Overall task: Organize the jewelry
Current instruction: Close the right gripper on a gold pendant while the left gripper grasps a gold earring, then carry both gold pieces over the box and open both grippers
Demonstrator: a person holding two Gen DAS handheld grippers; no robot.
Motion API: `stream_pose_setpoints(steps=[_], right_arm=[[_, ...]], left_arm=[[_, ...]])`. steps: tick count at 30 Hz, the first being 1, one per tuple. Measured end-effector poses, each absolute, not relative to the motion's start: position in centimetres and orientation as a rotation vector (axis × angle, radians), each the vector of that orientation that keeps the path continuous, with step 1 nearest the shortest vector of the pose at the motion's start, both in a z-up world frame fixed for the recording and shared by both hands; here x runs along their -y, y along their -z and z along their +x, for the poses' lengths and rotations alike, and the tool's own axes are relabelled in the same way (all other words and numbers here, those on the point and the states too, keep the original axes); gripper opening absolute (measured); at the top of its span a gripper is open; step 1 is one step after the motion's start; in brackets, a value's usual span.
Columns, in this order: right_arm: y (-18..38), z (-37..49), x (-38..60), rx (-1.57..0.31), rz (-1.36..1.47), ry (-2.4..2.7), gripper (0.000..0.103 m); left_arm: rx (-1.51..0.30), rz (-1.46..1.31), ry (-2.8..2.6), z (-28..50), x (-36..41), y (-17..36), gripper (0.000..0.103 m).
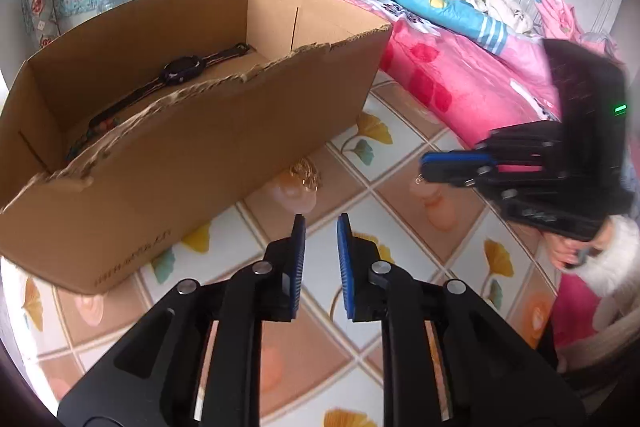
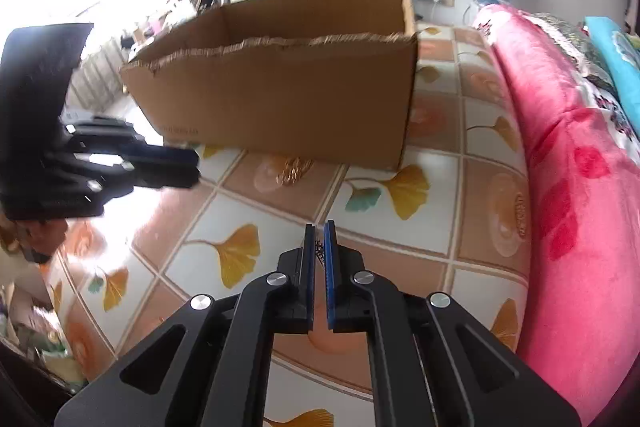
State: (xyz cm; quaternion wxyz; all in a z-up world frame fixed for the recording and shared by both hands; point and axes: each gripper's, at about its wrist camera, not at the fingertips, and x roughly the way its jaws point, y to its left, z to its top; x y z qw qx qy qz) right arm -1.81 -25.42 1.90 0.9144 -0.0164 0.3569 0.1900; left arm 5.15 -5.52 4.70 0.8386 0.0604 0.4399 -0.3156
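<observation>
Right wrist view: right gripper [image 2: 319, 241] is closed on a small dark chain-like piece [image 2: 320, 250], pinched near the pad tips, hovering over the tiled cloth [image 2: 400, 247] in front of the box [image 2: 280, 95]. It's tiny & mostly hidden btwn the pads, so its long axis can't be told; what shows runs roughly along the fingers. Left wrist view: left gripper [image 1: 321, 227] is only slightly open w/ nothing btwn its pads, pointing down at a gold piece [image 1: 306, 174] lying on the cloth right at the box's front wall. Inside the box, a watch [image 1: 182, 69] lies flat, strap stretched along the box's length, parallel to the front wall. Risks, as I judge them: the right's grip is on very little of the chain, so a jolt on the way to the box could let it slip out; the torn front edge [image 1: 160, 107] could snag a dangling end as it goes over. Gold piece sits so close to the wall that the left pads may bump the cardboard & shove the box rather than close on it.
</observation>
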Motion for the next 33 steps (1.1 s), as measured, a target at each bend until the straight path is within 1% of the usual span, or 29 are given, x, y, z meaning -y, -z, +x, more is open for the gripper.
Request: stream_pose_setpoints(steps=[2,5,8,9,10,11,19,27,33], right_arm=[[-2.9,-2.4,26.1,-0.713,0.011,-0.389,0.005],[-3.7,-3.1,27.2,-0.682,0.088,-0.38,0.005],[-3.4,-3.2,27.9,-0.681,0.156,-0.387,0.005],[-3.2,-3.2,28.1,-0.679,0.168,-0.389,0.005],[-3.0,-3.0,28.2,-0.679,0.174,-0.391,0.005],[-2.9,-2.8,28.4,-0.684,0.182,-0.394,0.005],[-3.1,-2.9,29.7,-0.662,0.245,-0.409,0.005],[-3.7,-3.8,29.9,-0.65,0.257,-0.424,0.005],[-5.6,-4.5,29.4,-0.613,0.245,-0.444,0.005]], left_arm=[[-0.918,0.17,0.665,5.9,7.1,-3.8,0.021],[-0.915,0.227,0.646,7.0,9.1,-2.3,0.022],[-0.926,0.265,0.605,8.0,10.2,-0.9,0.022],[-0.91,0.285,0.595,8.1,10.5,-0.8,0.021],[-0.899,0.321,0.577,7.9,10.8,-0.7,0.014],[-0.898,0.336,0.568,7.8,11.0,-0.7,0.01],[-0.95,0.324,0.547,7.6,10.1,-1.1,0.009],[-0.93,0.36,0.517,4.7,8.3,-3.6,0.009],[-0.828,0.303,0.517,2.7,6.3,-9.1,0.009]])
